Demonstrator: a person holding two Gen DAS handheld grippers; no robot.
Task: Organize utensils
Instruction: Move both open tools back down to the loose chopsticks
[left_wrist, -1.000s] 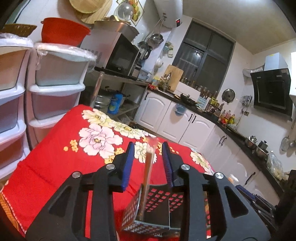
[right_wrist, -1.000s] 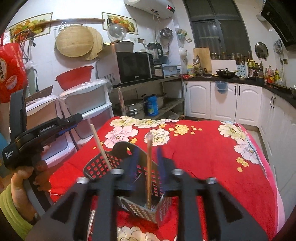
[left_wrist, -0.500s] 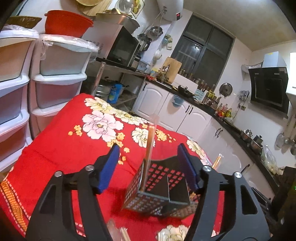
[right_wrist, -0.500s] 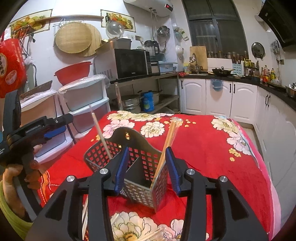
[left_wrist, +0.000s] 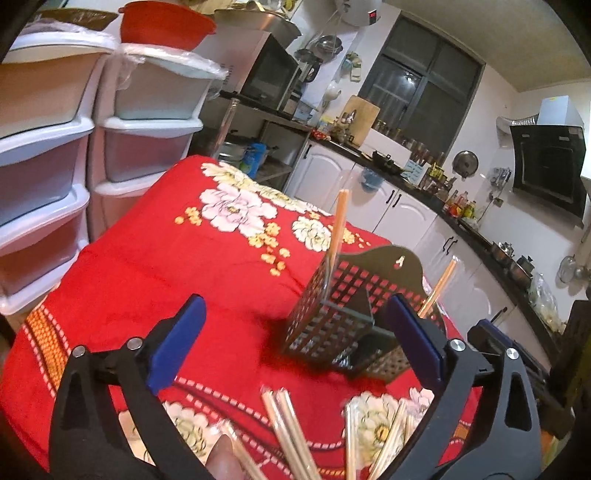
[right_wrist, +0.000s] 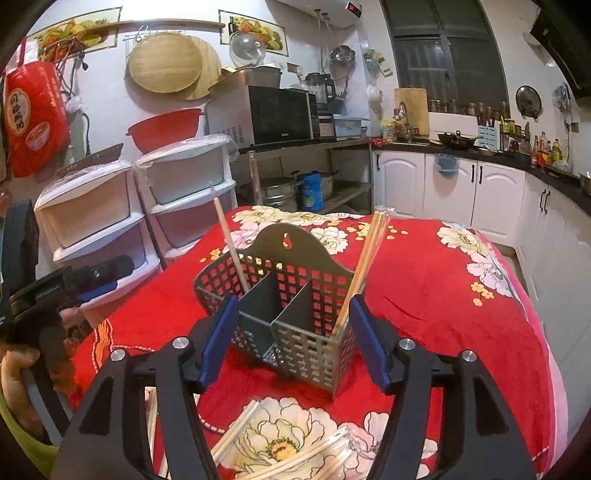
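Chopsticks (right_wrist: 364, 266) lean in the basket (right_wrist: 288, 314); your left gripper (left_wrist: 295, 347) and right gripper (right_wrist: 291, 339) angle downward toward it, jaws just opening, gripping nothing.

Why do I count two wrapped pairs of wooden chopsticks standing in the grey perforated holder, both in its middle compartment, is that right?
Not quite. Two wrapped pairs of wooden chopsticks do stand in the grey perforated holder, but in its two outer compartments: one pair on the left, the other pair on the right. The right wrist view shows the middle compartment empty.

Both wrist views face the caddy (left_wrist: 354, 317) closely; angles differ.
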